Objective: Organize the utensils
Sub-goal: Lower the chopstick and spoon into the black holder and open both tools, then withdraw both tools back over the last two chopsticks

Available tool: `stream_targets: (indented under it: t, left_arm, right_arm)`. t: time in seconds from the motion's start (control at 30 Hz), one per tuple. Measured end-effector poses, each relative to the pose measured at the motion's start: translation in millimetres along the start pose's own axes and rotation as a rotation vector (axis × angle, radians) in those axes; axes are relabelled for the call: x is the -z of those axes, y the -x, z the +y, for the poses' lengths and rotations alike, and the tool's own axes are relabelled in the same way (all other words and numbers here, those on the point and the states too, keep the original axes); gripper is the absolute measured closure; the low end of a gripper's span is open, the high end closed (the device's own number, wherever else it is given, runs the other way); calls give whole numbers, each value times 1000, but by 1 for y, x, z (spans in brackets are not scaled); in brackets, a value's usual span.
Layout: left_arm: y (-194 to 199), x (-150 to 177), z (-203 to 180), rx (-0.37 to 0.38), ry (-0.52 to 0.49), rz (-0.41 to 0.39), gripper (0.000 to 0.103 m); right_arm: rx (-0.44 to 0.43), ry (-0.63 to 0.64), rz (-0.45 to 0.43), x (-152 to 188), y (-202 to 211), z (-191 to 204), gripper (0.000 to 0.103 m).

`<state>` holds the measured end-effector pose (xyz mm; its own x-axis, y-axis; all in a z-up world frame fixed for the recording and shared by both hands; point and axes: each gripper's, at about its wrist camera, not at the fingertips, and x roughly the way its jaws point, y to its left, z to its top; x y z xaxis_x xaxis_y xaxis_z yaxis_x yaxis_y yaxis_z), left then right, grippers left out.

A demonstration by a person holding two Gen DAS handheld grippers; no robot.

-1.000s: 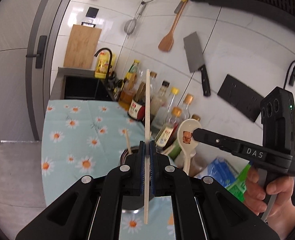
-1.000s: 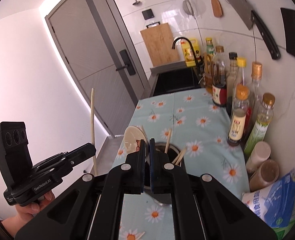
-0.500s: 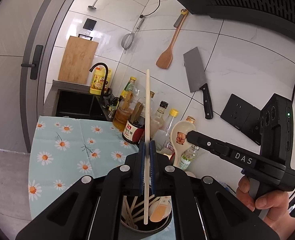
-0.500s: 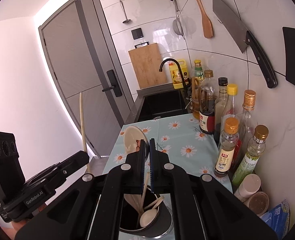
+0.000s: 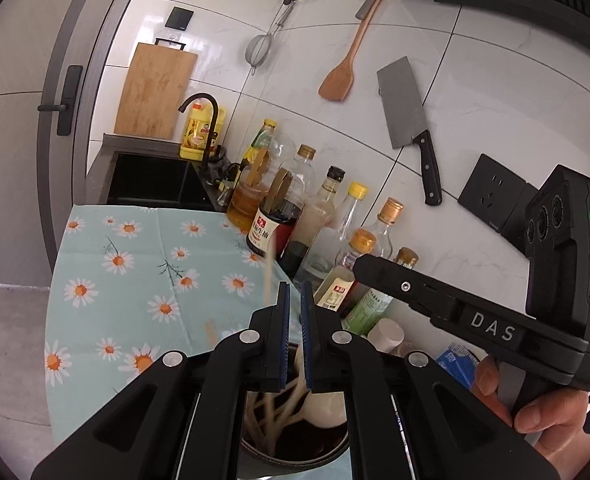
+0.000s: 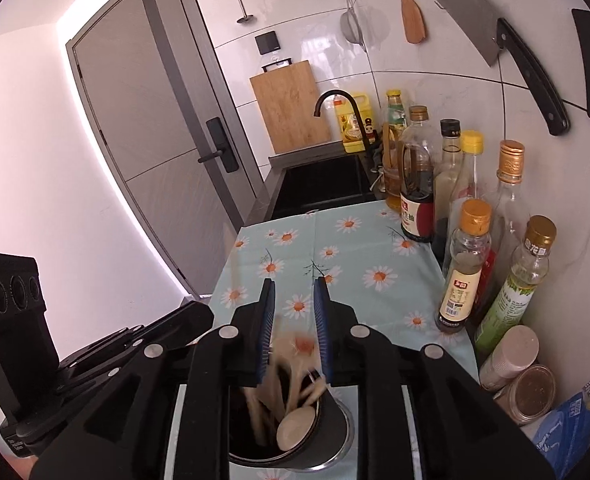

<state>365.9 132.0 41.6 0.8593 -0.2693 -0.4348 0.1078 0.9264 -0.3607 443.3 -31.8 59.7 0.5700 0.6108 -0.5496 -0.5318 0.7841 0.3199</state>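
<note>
A dark round utensil holder (image 6: 337,438) with several chopsticks and a white spoon (image 6: 295,428) stands on the daisy cloth, right under both grippers. My right gripper (image 6: 295,292) hangs over it with its jaws opening. The cartoon-print spoon (image 6: 299,346) is a blur between the pads, free of them and dropping into the holder. My left gripper (image 5: 295,300) hovers over the holder (image 5: 295,454) with its pads a narrow slit apart and nothing in the slit. The long wooden chopstick (image 5: 269,276) is a pale streak just left of its fingers, let go and falling.
Oil and sauce bottles (image 6: 463,264) line the tiled wall to the right of the holder, with jars and a blue packet (image 6: 567,432) near the corner. A cleaver (image 5: 409,112) and a wooden spatula (image 5: 341,76) hang on the wall. A black sink (image 6: 319,184) lies beyond the floral cloth (image 6: 355,252).
Both grippers came down over the holder. The left jaws let the chopstick slip out; the right jaws parted and the spoon dropped from them.
</note>
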Motion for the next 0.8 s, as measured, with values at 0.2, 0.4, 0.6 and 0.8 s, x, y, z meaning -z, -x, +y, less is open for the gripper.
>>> stream_targets:
  t: [0.2,0.4,0.6,0.8]
  left_arm:
    - [4,2,4,-9,6,8,98]
    - [13,2,4,0,7,9,97]
    - [26,6,-2,20,-21,34,97]
    - [46,24,-5,27,-64,90,74]
  right_arm:
    - [-4,-28,-11,-1,11,-3,82]
    - [-28,-51,-5,1,20,-2,81]
    - [-75,-97,16,9,35,0,79]
    - [-97,-142,49,33,55,4,71]
